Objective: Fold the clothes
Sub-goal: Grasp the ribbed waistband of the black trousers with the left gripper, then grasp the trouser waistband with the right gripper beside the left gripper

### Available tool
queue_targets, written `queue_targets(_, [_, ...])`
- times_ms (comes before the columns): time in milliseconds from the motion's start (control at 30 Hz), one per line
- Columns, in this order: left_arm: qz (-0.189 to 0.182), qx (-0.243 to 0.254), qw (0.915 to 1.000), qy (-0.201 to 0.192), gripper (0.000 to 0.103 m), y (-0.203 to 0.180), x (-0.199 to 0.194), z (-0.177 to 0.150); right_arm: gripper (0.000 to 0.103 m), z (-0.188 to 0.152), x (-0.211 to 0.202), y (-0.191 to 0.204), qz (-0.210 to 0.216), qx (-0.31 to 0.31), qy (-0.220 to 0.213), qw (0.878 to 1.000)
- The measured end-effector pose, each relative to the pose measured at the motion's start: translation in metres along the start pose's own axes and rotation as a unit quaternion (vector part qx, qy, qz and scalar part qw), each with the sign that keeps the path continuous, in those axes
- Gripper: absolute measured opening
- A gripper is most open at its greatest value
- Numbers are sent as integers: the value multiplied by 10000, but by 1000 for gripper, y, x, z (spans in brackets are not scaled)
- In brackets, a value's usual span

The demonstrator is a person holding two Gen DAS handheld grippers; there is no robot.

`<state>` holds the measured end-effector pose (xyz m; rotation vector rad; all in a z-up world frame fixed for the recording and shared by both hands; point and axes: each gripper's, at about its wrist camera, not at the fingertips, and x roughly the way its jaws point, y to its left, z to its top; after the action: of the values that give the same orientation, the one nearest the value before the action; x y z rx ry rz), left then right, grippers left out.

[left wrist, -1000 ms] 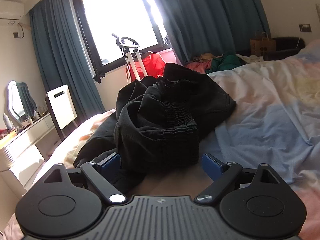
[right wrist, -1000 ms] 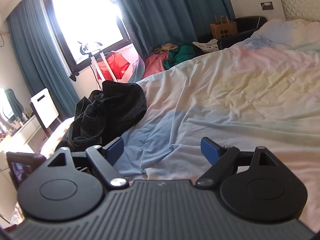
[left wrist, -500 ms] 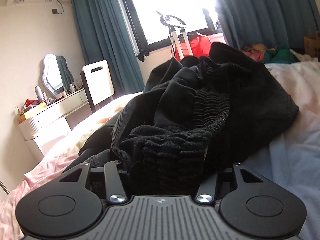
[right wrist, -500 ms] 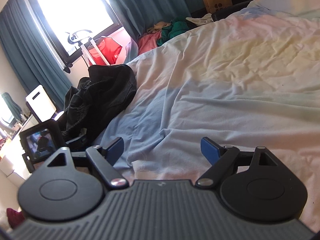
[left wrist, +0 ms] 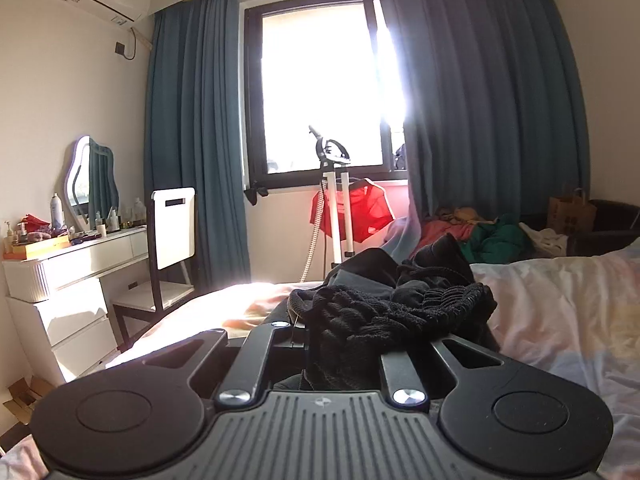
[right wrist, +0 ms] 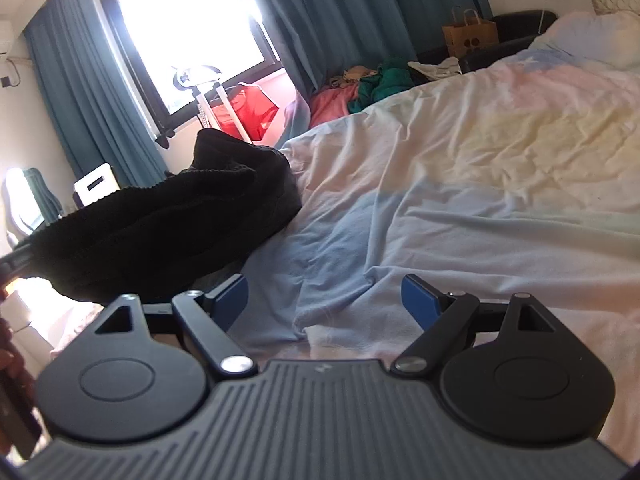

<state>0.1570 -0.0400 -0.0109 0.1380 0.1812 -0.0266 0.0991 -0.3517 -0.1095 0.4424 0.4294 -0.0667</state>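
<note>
- Pastel cotton bedding (right wrist: 460,184) covered the bed and formed your work surface; it lay rumpled, with a ridge of folds directly ahead of the right gripper (right wrist: 324,300).
- Black garment (left wrist: 384,312), heavy and ribbed along one edge, sat bunched at the left side of the bed, below the window (left wrist: 320,92). Part of it was raised clear of the bedding; the remainder lay in a heap.
- Your left gripper (left wrist: 344,344) had just been closing, and its jaws were clamped on the ribbed band, with fabric bulging over and between them.
- Your right gripper stood wide, its blue pads (right wrist: 230,294) apart, nothing between them, aimed at bare bedding near the garment.
- Risk: a one-point grip on a bunched band could slip under the garment's weight.
- Risk: a tangled heap could drag, hiding the second edge you needed.
- Risk: a low right-gripper approach could pinch bedding together with the garment.
</note>
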Motion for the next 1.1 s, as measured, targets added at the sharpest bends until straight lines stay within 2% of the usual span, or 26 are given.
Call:
queue_targets(133, [-417,316,9986,-118,12,29,-76,8,85,-4,-12,18,205,-314,-100,9992])
queue_targets(267, [-551,545,9968,176,12,68,-113,-10,85,-15,-18,35,411,-565,185,9974])
queue_targets(400, [-341,398,9967,614,13,106,-105,-51,85,-29,-16,47,549,-780,644,9934])
queue_targets(467, [-312,187,9936,1066,13,125,-91,-65,85,-37,-9,48,599,-843,1021,9894])
queue_targets(533, [-317,42,9910,1300,13,136,-79,-73,85,-42,-3,46,577,-778,1228,9877])
queue_targets(633, [-312,-7,9900,1376,14,145,-68,-77,85,-50,6,46,464,-786,1446,9853])
queue_targets(733, [-297,-79,9894,1418,15,147,-61,-79,83,-56,18,49,250,-981,1470,9839])
queue_targets(767, [-280,-104,9887,1466,16,147,-59,-80,78,-57,23,49,194,-1021,1482,9835])
queue_targets(933, [-202,-444,9823,1807,18,143,-47,-80,69,-59,46,48,8,-1177,1435,9826])
queue_targets(1033, [-215,-574,9796,1911,21,149,-45,-81,52,-59,52,51,60,-1241,1397,9824])
queue_targets(1067, [-241,-558,9789,1950,22,148,-45,-81,41,-60,52,53,120,-1244,1412,9821])
queue_targets(1100, [-293,-507,9784,1985,22,147,-46,-80,40,-59,49,57,79,-1306,1372,9819])
